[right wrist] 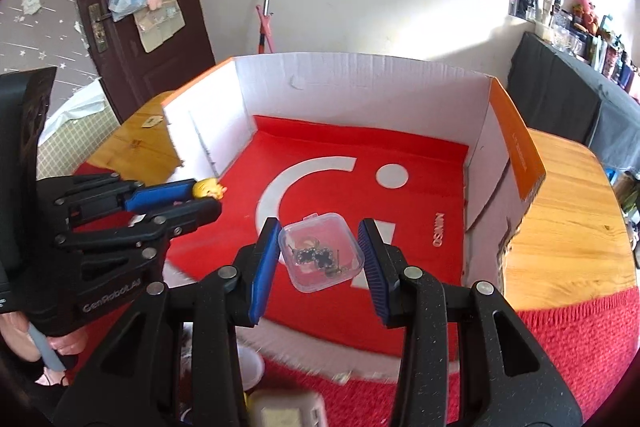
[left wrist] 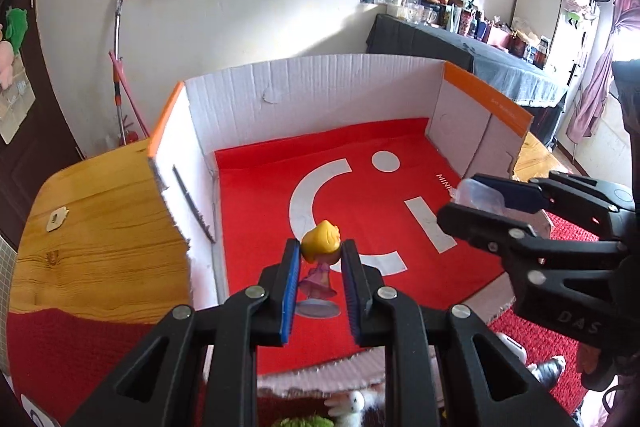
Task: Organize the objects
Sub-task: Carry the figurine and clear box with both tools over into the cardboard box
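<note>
My left gripper [left wrist: 320, 251] is shut on a small doll figurine [left wrist: 320, 247] with a yellow head, a pink dress and a round grey base, held over the red floor of an open cardboard box [left wrist: 312, 87]. My right gripper [right wrist: 320, 239] is shut on a small clear plastic case [right wrist: 320, 251] with dark trinkets inside, also above the box floor. In the left wrist view the right gripper [left wrist: 464, 197] comes in from the right with the clear case [left wrist: 476, 193]. In the right wrist view the left gripper [right wrist: 202, 195] comes in from the left with the doll's yellow head [right wrist: 206, 188].
The box [right wrist: 360, 75] has white walls, orange flap edges and a red liner with a white logo. It stands on a wooden table [right wrist: 560, 211] partly covered by a red knitted cloth [right wrist: 580, 339]. Small toys [left wrist: 352, 403] and a white cup [right wrist: 250, 367] lie near the front.
</note>
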